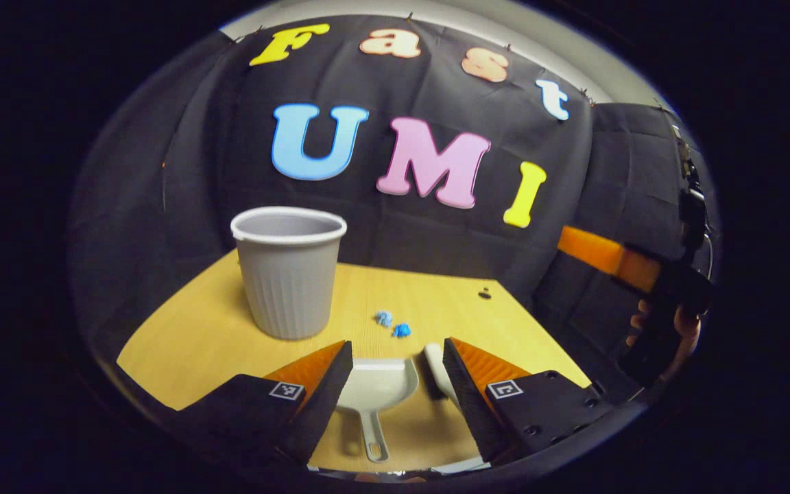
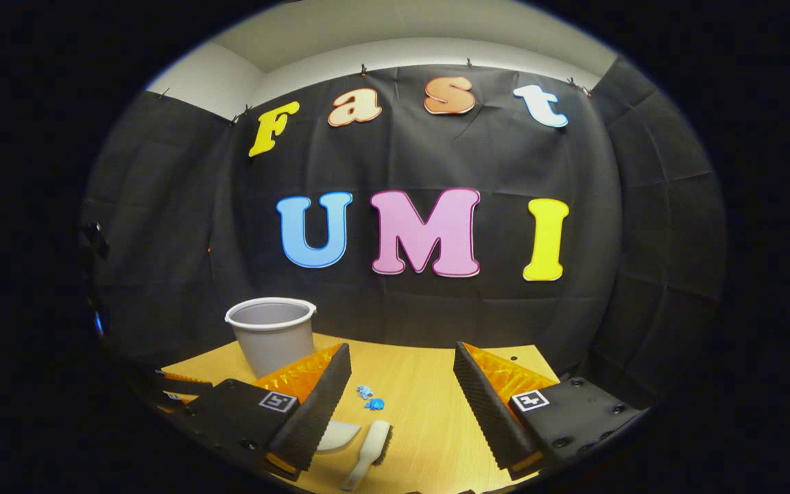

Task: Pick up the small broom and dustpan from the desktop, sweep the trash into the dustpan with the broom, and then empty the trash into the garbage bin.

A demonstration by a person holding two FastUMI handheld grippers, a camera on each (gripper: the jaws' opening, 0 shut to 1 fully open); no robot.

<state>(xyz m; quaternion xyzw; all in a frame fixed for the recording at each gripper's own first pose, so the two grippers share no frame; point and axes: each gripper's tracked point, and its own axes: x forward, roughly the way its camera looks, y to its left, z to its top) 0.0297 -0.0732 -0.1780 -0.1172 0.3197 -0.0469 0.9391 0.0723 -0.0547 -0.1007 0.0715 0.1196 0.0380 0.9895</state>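
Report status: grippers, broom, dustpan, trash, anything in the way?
Left gripper and right gripper open, holding nothing. White plastic dustpan and small white broom flat on wooden desktop. Blue trash bits beside grey ribbed bin. Nothing blocking.

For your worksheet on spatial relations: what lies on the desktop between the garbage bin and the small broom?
In the right gripper view, two blue trash scraps lie between the garbage bin and the small broom.

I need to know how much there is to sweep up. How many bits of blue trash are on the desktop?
2. One blue scrap lies right of the bin; the other blue scrap sits beside it, nearer the dustpan. More could be hidden behind the bin.
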